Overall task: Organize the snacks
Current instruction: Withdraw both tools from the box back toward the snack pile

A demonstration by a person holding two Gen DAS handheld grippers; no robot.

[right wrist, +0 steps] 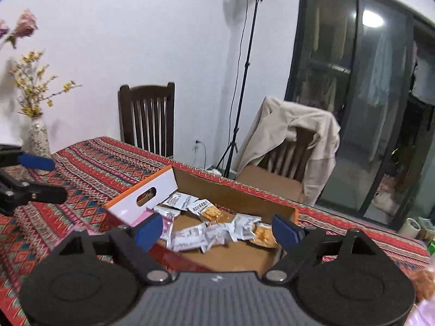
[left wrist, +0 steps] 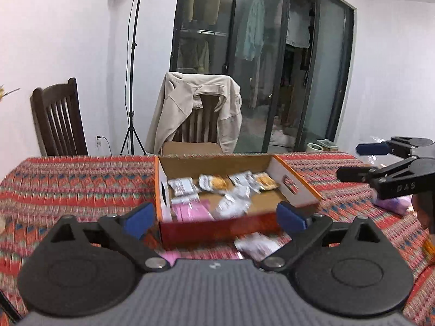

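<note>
A shallow cardboard box [left wrist: 299, 187] [right wrist: 233, 193] sits on the patterned tablecloth and holds several white and orange snack packets [left wrist: 214, 183] [right wrist: 206, 212] plus pink packets [left wrist: 190, 210]. My left gripper [left wrist: 214, 217] is open and empty, just in front of the box's near red wall. A white packet [left wrist: 255, 244] and a pink packet [left wrist: 170, 256] lie on the cloth below it. My right gripper [right wrist: 217, 232] is open and empty, above the box's near edge. It also shows in the left wrist view [left wrist: 356, 160], and the left gripper shows at the right wrist view's left edge [right wrist: 40, 176].
Two dark wooden chairs stand behind the table, one [left wrist: 58, 119] bare and one draped with a beige jacket [left wrist: 195, 106]. A light tripod [left wrist: 133, 81] stands by the wall. A vase of flowers [right wrist: 38, 138] stands at the table's far left. More packets lie at the right [left wrist: 394, 203].
</note>
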